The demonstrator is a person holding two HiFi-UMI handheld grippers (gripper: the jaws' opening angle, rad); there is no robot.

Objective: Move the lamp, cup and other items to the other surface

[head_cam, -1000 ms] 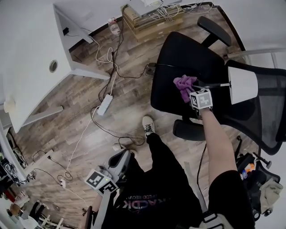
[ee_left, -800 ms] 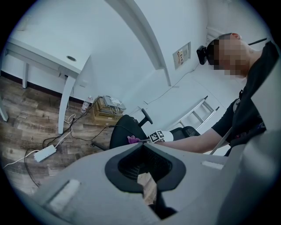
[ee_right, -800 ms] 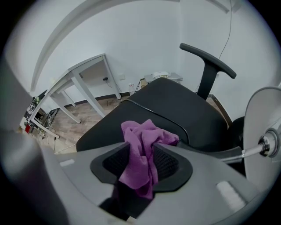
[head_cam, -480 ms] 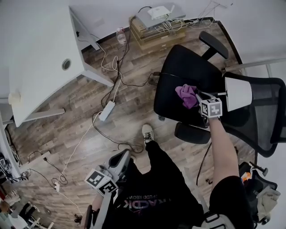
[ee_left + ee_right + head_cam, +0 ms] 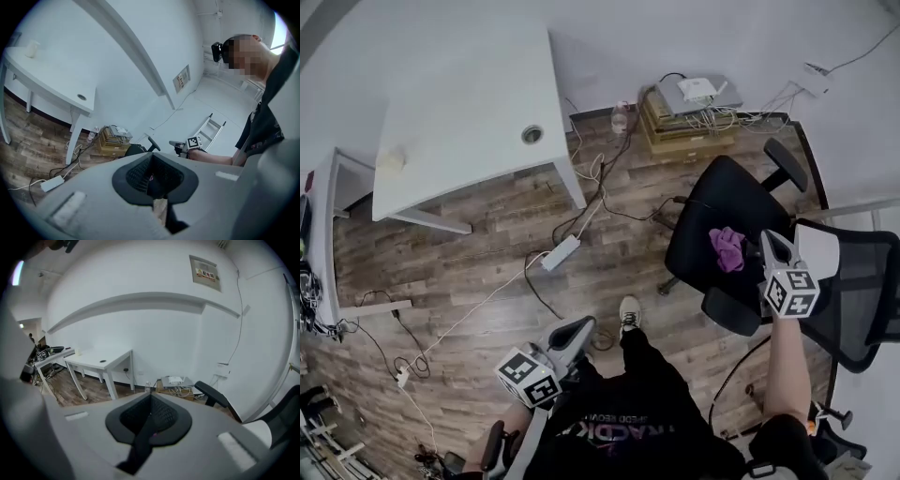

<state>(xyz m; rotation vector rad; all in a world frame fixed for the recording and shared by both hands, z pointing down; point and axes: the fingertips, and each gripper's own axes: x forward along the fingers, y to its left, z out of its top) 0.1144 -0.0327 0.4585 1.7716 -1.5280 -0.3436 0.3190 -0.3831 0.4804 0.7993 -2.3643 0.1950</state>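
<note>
A purple cloth point(image 5: 728, 248) lies crumpled on the seat of a black office chair point(image 5: 712, 202). The lamp's white shade point(image 5: 818, 251) rests against the chair's mesh back and shows again low at the right as the shade point(image 5: 258, 430). My right gripper point(image 5: 769, 242) hangs above the chair between the cloth and the shade. Its jaws have just been closing and are shut with nothing between them. A pale cup point(image 5: 391, 159) stands on the white table point(image 5: 469, 122) far to the left. My left gripper point(image 5: 574, 330) is shut and empty, low by the person's legs.
Cables and a white power strip point(image 5: 562, 252) trail over the wood floor between table and chair. A stack of boxes with a router point(image 5: 689, 108) sits by the wall. The person's shoe point(image 5: 629, 312) is beside the chair base. A folding ladder point(image 5: 213, 131) leans at the far wall.
The right gripper has come up off the chair seat, away from the purple cloth, which stays lying there. The left gripper has risen a little. The head view now takes in the whole white table.
</note>
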